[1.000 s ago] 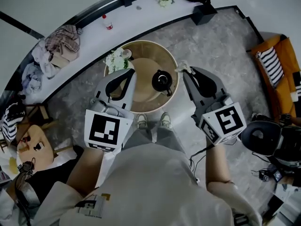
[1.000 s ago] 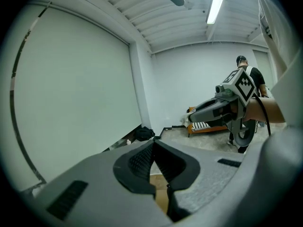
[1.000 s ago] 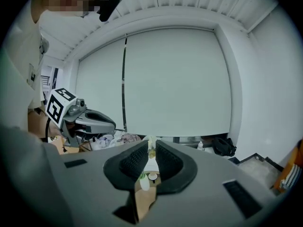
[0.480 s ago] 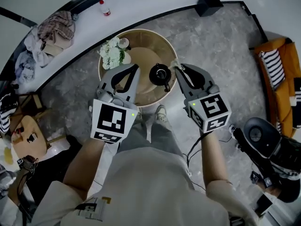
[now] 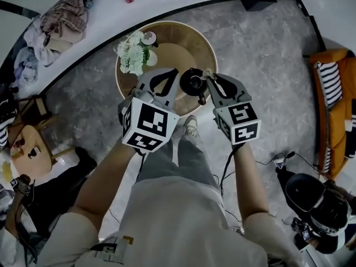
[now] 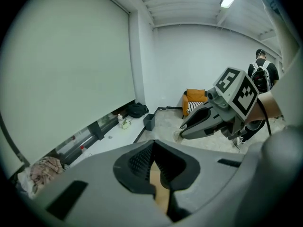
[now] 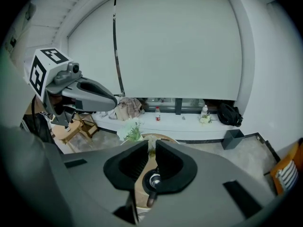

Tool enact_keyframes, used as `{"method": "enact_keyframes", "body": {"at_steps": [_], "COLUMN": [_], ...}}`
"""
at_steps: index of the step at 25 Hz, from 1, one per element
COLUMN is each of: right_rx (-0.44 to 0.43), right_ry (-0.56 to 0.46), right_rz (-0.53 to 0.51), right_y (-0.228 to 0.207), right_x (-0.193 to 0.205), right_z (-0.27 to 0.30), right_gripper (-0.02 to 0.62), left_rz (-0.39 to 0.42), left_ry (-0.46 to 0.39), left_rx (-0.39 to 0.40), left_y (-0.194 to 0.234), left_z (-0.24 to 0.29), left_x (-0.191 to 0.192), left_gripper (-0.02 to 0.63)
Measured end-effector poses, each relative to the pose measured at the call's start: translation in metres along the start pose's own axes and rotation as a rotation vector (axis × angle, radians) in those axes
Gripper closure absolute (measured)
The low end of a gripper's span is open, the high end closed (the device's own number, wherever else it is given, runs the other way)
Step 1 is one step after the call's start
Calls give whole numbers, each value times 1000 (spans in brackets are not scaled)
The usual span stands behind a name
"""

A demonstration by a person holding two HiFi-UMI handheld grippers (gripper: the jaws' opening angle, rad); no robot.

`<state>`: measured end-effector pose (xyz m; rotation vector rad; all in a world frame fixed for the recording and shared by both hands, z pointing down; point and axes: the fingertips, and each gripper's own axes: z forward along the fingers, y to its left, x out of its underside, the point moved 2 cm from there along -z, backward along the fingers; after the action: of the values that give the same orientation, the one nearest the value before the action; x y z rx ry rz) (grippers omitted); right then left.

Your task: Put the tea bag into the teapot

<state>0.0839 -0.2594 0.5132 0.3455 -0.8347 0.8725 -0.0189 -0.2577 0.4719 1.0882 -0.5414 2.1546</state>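
Tea bag (image 6: 177,135) sits pinched at the tip of our right tool (image 5: 209,78), whose jaws are nearly together on it, just beside the dark teapot (image 5: 193,82) on the round surface (image 5: 172,35). Our left tool (image 5: 174,72) hangs at the teapot's other side, jaws clenched on nothing.

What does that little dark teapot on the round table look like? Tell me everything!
The teapot is small, round and dark, with a pale circle on top; lid or opening, I cannot tell. A short straight handle sticks out towards the person. It stands upright on the round wooden table, near the edge closest to the person. Nothing but the table seems to touch it.
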Motion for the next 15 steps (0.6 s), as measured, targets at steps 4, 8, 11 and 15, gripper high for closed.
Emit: {"method": "enact_keyframes", "body": {"at_steps": [4, 8, 11, 15], "right_rx": [6, 20, 13, 4], "right_ry": [61, 111, 157, 230], "right_rz": [9, -4, -4, -23], "right_y": [-3, -9, -11, -14], "right_x": [26, 47, 67, 93], "right_z": [22, 49, 65, 87], "right_gripper": [549, 549, 549, 549], "left_rz": [-3, -18, -41, -67], "left_ry": [49, 92, 125, 173], "left_rx": [32, 53, 65, 83], "left_y": [-6, -4, -8, -10], "left_z": [21, 43, 57, 79], "left_x": [21, 45, 63, 87], "left_gripper": [598, 598, 598, 598]}}
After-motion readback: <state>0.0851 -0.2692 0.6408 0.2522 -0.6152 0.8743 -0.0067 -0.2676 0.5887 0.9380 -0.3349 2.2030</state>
